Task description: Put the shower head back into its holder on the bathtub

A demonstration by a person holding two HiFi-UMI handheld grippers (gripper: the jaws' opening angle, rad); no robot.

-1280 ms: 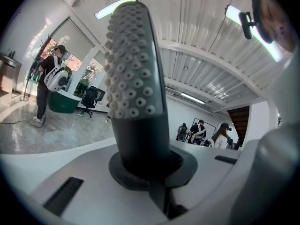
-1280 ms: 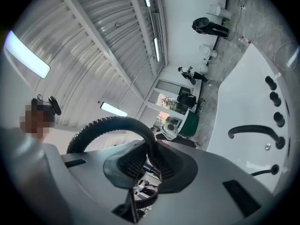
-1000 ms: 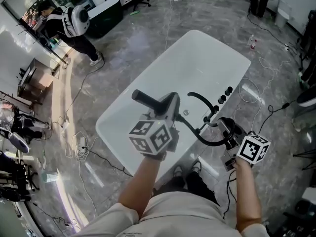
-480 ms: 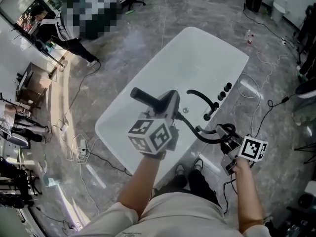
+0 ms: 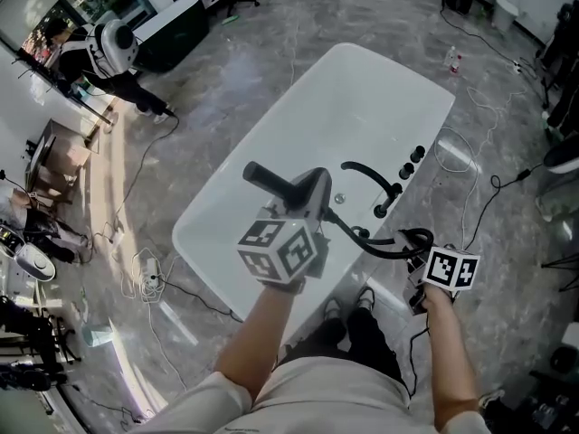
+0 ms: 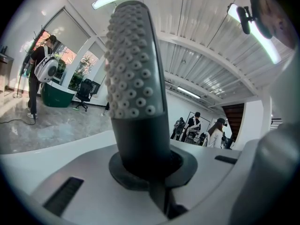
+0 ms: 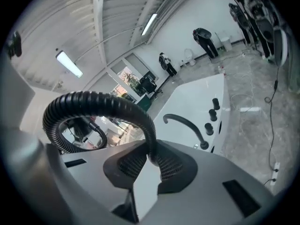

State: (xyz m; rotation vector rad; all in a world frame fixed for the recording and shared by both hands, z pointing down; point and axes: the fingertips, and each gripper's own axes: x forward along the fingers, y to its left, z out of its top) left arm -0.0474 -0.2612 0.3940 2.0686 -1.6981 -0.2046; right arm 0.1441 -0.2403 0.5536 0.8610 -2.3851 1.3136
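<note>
Left gripper (image 5: 310, 191) jaws pinch the black shower head (image 5: 270, 183) at frame centre, long axis pointing upper left over the bathtub (image 5: 362, 89). Right gripper (image 5: 416, 245) jaws clamp the hose (image 5: 378, 250) lower right; rim fittings (image 5: 412, 159) lie rightward of the head, holder not distinguishable

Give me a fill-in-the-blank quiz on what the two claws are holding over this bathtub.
1. The left claw is shut on the dark, nubbed ____.
2. The right claw is shut on the ribbed black ____.
3. The bathtub is coloured ____.
4. Next to the curved spout, the tub's rim carries ____ black knobs.
Missing words: shower head; hose; white; three.
</note>
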